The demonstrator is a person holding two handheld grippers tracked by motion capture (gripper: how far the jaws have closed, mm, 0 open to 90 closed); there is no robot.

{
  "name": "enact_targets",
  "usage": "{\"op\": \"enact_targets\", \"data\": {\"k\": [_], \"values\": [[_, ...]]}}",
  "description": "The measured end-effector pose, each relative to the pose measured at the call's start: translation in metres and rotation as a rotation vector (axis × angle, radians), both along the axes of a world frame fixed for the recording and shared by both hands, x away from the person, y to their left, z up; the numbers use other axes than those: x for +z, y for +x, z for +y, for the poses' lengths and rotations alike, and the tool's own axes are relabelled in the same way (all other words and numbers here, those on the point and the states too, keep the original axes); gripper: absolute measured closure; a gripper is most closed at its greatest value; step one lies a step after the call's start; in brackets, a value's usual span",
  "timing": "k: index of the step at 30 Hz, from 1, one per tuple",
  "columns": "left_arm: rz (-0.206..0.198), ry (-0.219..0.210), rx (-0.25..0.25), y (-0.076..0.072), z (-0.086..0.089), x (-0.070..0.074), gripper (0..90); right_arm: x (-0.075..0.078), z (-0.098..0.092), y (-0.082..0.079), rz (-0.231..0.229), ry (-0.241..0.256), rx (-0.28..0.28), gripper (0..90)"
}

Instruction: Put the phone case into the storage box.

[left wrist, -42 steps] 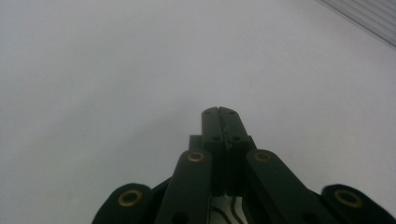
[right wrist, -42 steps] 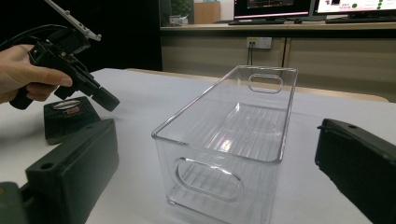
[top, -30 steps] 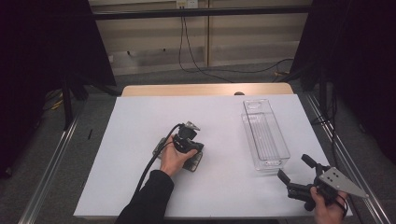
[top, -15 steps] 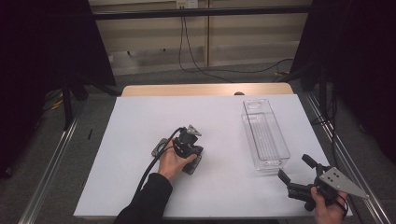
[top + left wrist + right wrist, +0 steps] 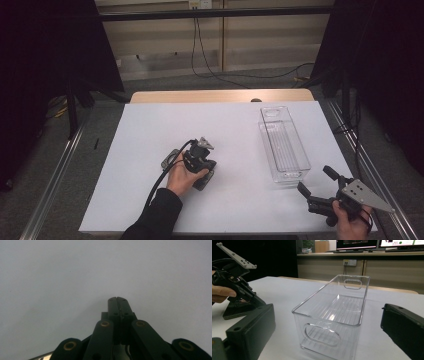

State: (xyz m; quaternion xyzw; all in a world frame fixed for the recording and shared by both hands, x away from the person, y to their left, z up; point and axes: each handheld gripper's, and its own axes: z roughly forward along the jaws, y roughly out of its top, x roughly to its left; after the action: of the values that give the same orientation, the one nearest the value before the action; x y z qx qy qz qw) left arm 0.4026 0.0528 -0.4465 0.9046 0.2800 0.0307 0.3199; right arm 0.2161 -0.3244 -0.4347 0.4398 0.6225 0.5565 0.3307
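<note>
- Looks like the reach-in stage: the right gripper [image 5: 314, 184] sits near the table's 5 o'clock corner, jaws spread wide, nothing in them, aimed at the clear plastic bin [image 5: 332, 315].
- The bin is empty, at about 3 o'clock on the white table [image 5: 150, 165], long side running away from the person.
- The left gripper [image 5: 118, 305] is pressed shut on nothing, nose down on the sheet around 6 o'clock.
- My guess for next: close in on the bin's near end wall with the handle cutout.
- The left jaw tips are hidden under the hand in the high view.

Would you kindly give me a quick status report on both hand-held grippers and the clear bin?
Left hand-held gripper shut, tip down on the table. Right hand-held gripper open, facing clear bin. Bin empty, upright. Nothing between.
</note>
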Motion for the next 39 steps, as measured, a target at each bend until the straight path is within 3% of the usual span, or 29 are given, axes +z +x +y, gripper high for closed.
{"op": "enact_targets", "data": {"k": [5,12,16,28,32,39], "values": [[0.012,-0.012,0.007,-0.001,0.002,-0.001,90.0,0.000,0.000,0.001,0.004,-0.001,0.002,0.0],[0.027,0.005,-0.007,-0.007,0.005,0.002,90.0,0.000,0.000,0.000,0.002,0.000,0.000,0.0],[0.024,-0.027,0.020,-0.011,0.008,0.000,90.0,0.000,0.001,0.001,0.001,-0.004,0.002,0.0],[0.043,-0.030,0.009,-0.014,0.013,0.000,90.0,0.000,0.000,0.000,-0.005,-0.004,-0.006,0.0],[0.043,-0.055,0.020,-0.021,0.021,-0.001,90.0,0.001,0.000,0.000,-0.007,-0.013,-0.011,0.0],[0.042,-0.042,0.006,-0.029,0.028,0.001,90.0,0.001,0.000,0.000,-0.008,-0.021,-0.018,0.0]]}}
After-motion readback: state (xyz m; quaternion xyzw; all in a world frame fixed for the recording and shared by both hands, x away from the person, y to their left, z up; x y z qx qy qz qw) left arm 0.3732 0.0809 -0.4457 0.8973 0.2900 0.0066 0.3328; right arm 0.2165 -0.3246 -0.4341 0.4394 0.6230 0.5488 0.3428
